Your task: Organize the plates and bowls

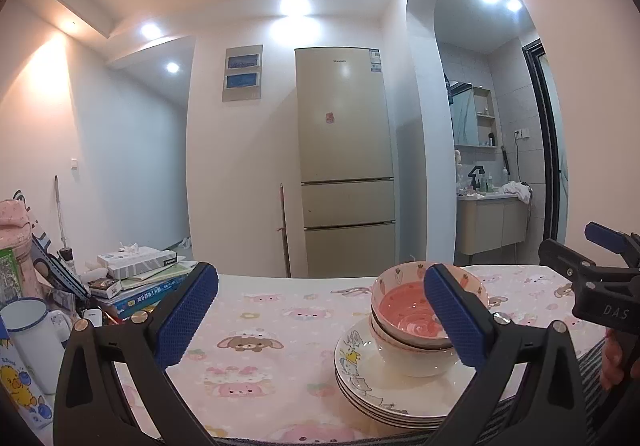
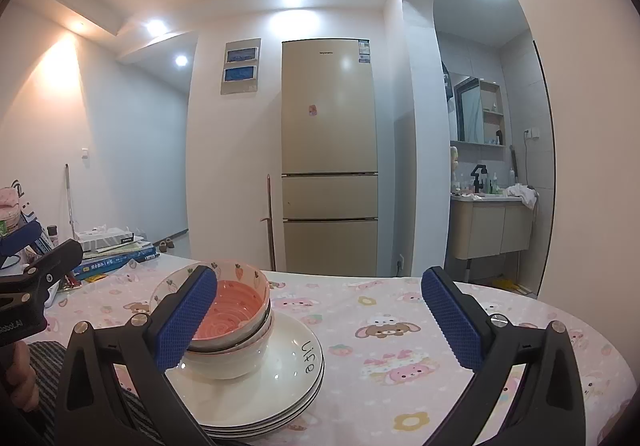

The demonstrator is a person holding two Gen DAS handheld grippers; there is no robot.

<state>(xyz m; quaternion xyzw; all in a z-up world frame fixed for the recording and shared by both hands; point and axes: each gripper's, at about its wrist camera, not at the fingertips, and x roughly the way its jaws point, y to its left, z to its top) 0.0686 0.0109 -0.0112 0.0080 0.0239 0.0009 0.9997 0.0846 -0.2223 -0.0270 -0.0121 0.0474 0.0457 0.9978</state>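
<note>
Nested bowls (image 2: 230, 310) stood on stacked plates (image 2: 280, 378) near the bench (image 2: 400, 326) edge, both the left hand-held gripper (image 1: 320, 318) and right hand-held gripper (image 2: 320, 318) wide and empty; a careless nudge could topple the stack.

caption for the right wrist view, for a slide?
Right gripper, jaws open and empty, faces nested bowls stacked on plates on a pink cartoon tablecloth.

We face a tall beige fridge (image 1: 344, 162) against a white wall (image 1: 240, 166), recessed ceiling lights (image 1: 294, 4) glowing above, with an arched opening (image 1: 420, 106) to our right showing a washbasin cabinet (image 1: 492, 224).
</note>
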